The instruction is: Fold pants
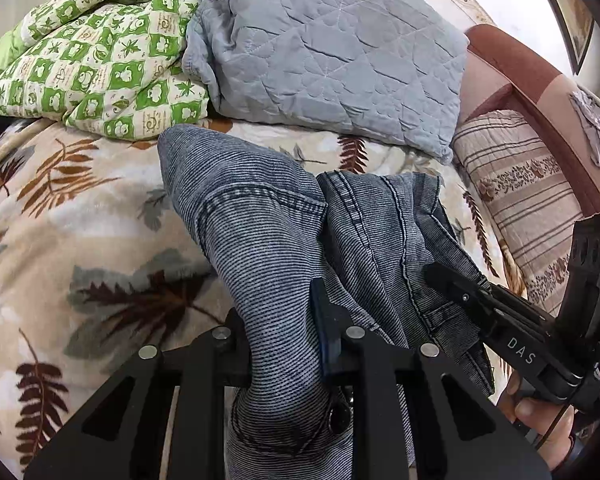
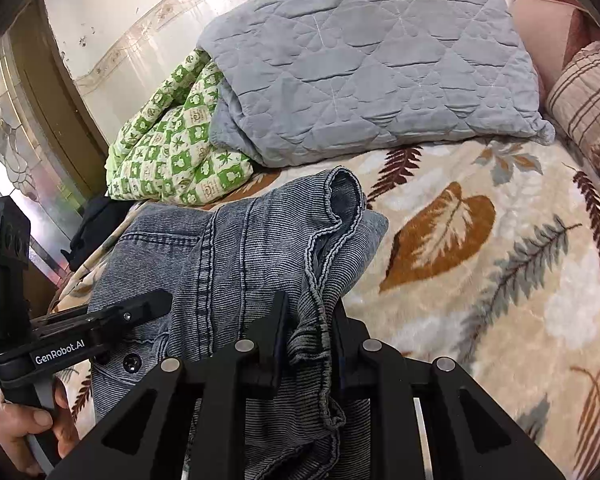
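Note:
Grey-blue denim pants (image 1: 268, 216) lie bunched on the leaf-patterned bed blanket (image 1: 80, 216). My left gripper (image 1: 280, 320) is shut on a thick fold of the pants, which fills the gap between its fingers. My right gripper (image 2: 308, 328) is shut on a gathered, frayed hem of the pants (image 2: 260, 240). In the left wrist view the right gripper (image 1: 452, 280) comes in from the right and lies on the denim. In the right wrist view the left gripper (image 2: 148, 304) comes in from the left over the pants.
A grey quilted blanket (image 1: 324, 52) and a green checked quilt (image 1: 100, 64) are piled at the back of the bed. A striped pillow (image 1: 520, 192) and a reddish headboard (image 1: 512, 60) are on the right. A wall and a door frame (image 2: 60, 100) stand behind.

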Available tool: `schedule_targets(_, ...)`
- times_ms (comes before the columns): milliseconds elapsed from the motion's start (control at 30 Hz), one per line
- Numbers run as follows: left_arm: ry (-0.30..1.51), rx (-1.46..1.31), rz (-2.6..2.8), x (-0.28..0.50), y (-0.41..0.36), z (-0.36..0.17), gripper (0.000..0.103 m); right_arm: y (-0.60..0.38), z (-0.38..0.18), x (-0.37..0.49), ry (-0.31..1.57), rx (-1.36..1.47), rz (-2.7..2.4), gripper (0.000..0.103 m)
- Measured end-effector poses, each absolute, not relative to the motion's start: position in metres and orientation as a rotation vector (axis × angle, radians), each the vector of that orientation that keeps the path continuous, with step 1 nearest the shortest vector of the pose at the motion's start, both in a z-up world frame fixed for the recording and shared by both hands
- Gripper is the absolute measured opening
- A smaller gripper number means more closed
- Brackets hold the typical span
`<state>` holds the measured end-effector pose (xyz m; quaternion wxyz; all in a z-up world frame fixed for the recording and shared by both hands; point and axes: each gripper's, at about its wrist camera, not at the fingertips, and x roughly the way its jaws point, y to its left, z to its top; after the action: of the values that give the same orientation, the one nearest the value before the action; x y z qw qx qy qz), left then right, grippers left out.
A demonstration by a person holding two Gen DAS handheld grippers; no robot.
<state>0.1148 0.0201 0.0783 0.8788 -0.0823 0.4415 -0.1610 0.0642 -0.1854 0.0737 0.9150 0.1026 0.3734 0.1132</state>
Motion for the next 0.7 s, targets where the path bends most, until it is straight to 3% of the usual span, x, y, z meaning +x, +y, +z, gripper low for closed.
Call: schedule_targets(700, 0.953, -0.203, -0.325, 0.156, 0.029, 0.051, 0.019, -0.183, 0.045, 0.113, 0.803, 0.206, 0.23, 0.019)
